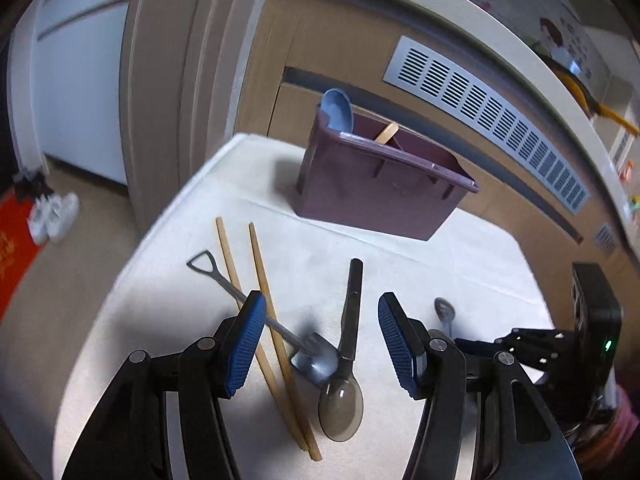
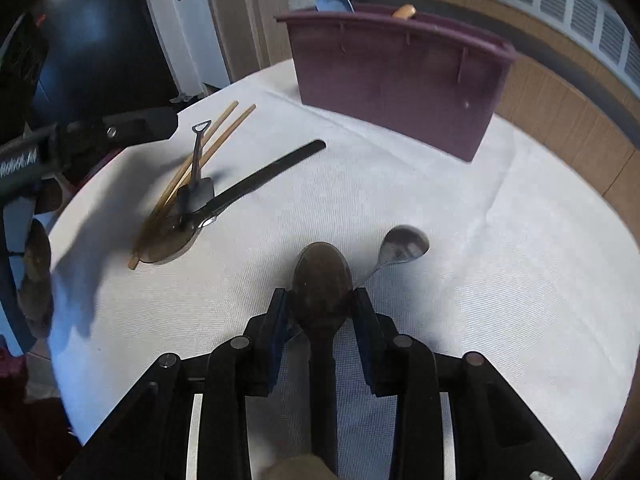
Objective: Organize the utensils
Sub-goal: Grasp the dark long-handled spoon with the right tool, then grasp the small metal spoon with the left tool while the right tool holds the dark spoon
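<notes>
A purple utensil caddy (image 1: 380,184) stands at the back of the white table, holding a blue spoon (image 1: 338,110) and a wooden stick; it also shows in the right wrist view (image 2: 400,76). My left gripper (image 1: 322,340) is open above a shovel-shaped metal spoon (image 1: 280,330), two wooden chopsticks (image 1: 264,320) and a smoky plastic spoon with a black handle (image 1: 344,372). My right gripper (image 2: 322,312) is shut on a dark brown spoon (image 2: 322,280), bowl pointing forward. A small metal spoon (image 2: 402,246) lies just right of it on the table.
The round table has a white cloth (image 2: 440,208). A wooden wall with a vent grille (image 1: 488,120) runs behind it. White shoes (image 1: 54,216) and a red mat lie on the floor at left. The right gripper's body (image 1: 560,344) shows at the left wrist view's right edge.
</notes>
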Demonstrator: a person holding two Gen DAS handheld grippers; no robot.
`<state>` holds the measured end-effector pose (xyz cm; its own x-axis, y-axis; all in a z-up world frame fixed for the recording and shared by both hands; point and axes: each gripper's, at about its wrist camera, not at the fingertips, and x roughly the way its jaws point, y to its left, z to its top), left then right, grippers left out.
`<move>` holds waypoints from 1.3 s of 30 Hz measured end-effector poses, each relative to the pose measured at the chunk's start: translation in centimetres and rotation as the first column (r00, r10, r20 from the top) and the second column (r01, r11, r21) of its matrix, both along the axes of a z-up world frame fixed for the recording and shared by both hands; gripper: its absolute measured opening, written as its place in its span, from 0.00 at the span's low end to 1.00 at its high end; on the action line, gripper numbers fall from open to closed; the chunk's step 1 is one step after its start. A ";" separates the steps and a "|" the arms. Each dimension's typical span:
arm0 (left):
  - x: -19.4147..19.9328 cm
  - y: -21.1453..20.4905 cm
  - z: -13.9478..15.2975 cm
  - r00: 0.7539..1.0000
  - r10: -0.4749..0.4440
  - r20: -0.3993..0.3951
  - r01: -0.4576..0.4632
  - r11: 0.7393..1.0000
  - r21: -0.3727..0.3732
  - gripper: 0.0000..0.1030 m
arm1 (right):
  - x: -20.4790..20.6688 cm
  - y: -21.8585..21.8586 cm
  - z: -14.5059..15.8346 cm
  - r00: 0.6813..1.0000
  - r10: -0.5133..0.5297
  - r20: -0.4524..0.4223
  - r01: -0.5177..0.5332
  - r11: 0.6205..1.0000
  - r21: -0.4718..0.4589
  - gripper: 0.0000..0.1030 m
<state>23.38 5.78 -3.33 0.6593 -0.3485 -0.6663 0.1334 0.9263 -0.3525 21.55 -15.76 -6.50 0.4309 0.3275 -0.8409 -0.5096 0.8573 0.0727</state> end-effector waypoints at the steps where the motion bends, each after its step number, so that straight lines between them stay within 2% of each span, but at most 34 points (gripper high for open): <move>1: 0.1 0.2 -0.2 1.000 0.000 -0.009 0.000 1.000 -0.019 0.57 | 0.0 0.1 0.0 1.000 -0.006 0.008 0.006 1.000 -0.004 0.29; 2: 0.0 0.3 -0.3 1.000 0.006 -0.011 -0.006 1.000 -0.030 0.57 | -0.1 0.0 0.1 1.000 -0.013 0.013 0.013 1.000 -0.005 0.29; 6: -0.3 -0.5 -0.2 1.000 -0.016 -0.011 0.016 1.000 0.014 0.57 | 0.2 -1.0 1.5 0.996 -0.055 0.076 0.055 0.998 0.005 0.29; 10: -1.4 -2.8 -0.3 0.995 -0.101 -0.004 0.101 0.990 0.096 0.57 | 0.4 -2.7 2.6 0.990 -0.100 0.100 0.098 0.995 0.022 0.29; 15: -2.0 -6.9 -0.8 0.970 -0.239 -0.036 0.241 0.959 0.147 0.57 | 0.6 -4.8 2.2 0.983 -0.160 0.093 0.158 0.987 0.024 0.29; 20: -2.2 -11.4 -1.8 0.938 -0.330 -0.102 0.344 0.921 0.181 0.57 | 0.3 -7.3 2.2 0.969 -0.226 0.100 0.223 0.974 0.039 0.29; 22: -3.1 -12.7 -1.9 0.928 -0.355 -0.110 0.371 0.906 0.204 0.54 | 0.0 -8.2 2.3 0.965 -0.240 0.101 0.236 0.970 0.055 0.29; 24: -4.3 -13.5 -1.9 0.933 -0.349 -0.091 0.360 0.903 0.235 0.42 | -0.2 -8.8 2.2 0.963 -0.249 0.104 0.243 0.968 0.062 0.29; 25: -4.6 -13.7 -2.0 0.938 -0.336 -0.085 0.347 0.904 0.251 0.40 | -0.3 -9.0 2.1 0.962 -0.253 0.105 0.248 0.967 0.066 0.29; 28: -5.0 -14.4 -2.9 0.947 -0.302 -0.110 0.321 0.901 0.292 0.39 | -0.3 -9.8 2.1 0.958 -0.269 0.102 0.261 0.961 0.092 0.29; 31: -5.0 -15.0 -3.9 0.946 -0.291 -0.144 0.322 0.901 0.291 0.38 | -0.3 -9.8 2.2 0.957 -0.273 0.100 0.262 0.959 0.110 0.29; 32: -5.1 -15.1 -3.8 0.951 -0.281 -0.131 0.309 0.902 0.302 0.33 | -0.5 -9.7 2.4 0.957 -0.272 0.104 0.260 0.959 0.114 0.29; 33: -5.2 -15.0 -3.7 0.954 -0.275 -0.123 0.300 0.903 0.307 0.23 | -0.6 -9.7 2.5 0.956 -0.271 0.110 0.259 0.959 0.115 0.29; 36: -5.1 -14.4 -3.0 0.958 -0.266 -0.103 0.285 0.916 0.282 0.22 | -1.3 -9.6 3.1 0.953 -0.272 0.133 0.258 0.960 0.113 0.29; 39: -5.2 -13.5 -1.2 0.964 -0.263 -0.047 0.266 0.926 0.268 0.22 | -1.7 -9.4 3.9 0.951 -0.273 0.148 0.256 0.959 0.124 0.29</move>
